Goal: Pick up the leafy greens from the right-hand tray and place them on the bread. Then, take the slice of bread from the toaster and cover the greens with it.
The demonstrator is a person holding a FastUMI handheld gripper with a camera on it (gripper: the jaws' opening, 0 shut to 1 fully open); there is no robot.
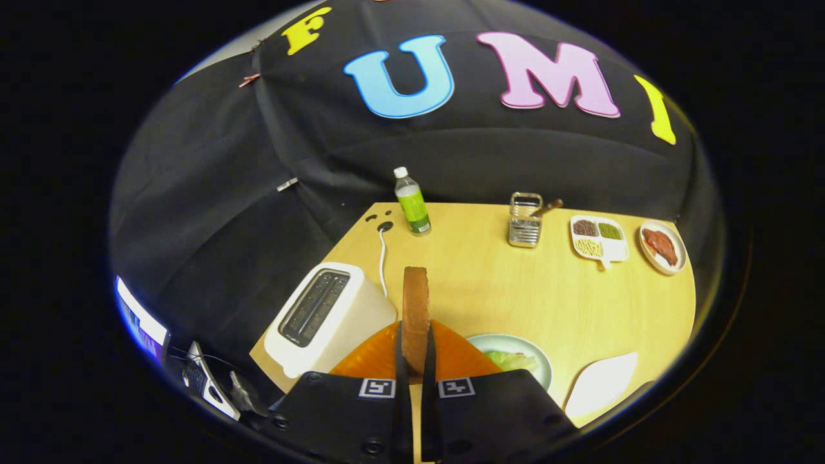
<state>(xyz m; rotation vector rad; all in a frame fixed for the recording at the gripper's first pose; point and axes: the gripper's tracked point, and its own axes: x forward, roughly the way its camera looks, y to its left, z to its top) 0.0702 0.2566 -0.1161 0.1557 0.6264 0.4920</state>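
Item 1. Gripper (416, 361): two fingers drawn narrow, clamped on the flat faces of a slice of bread (416, 309). The slice stands on edge between them, long axis upright, browned crust facing the camera, top rising well clear of the fingertips.

Item 2. Plate (538, 357): pale, round, glazed, lying low and just to the right of the fingers. On it, leafy greens (509, 359), crinkled and light green (the bread beneath them cannot be made out; the gripper body covers that part). Judgement: the greens are laid, and the covering step is in hand. The plate lies below and rightward of the held slice, so the slice must travel right, come down, and tip from upright to flat.

Item 3. Toaster (325, 316): white, smooth, rounded box, two dark slots on top, left of the fingers; a white cord (381, 258) runs back to a port in the table.

Item 4. Orange ridged mat (374, 361), just behind the fingers.

Item 5. Table (515, 290): light wood grain.

Item 6. Far edge: plastic bottle (412, 203) with green label; wire mesh holder (525, 222); divided white dish (599, 238) of grains or pulses; small plate of reddish slices (662, 247).

Item 7. White leaf-shaped tray (602, 380), near right, well apart from the fingers.
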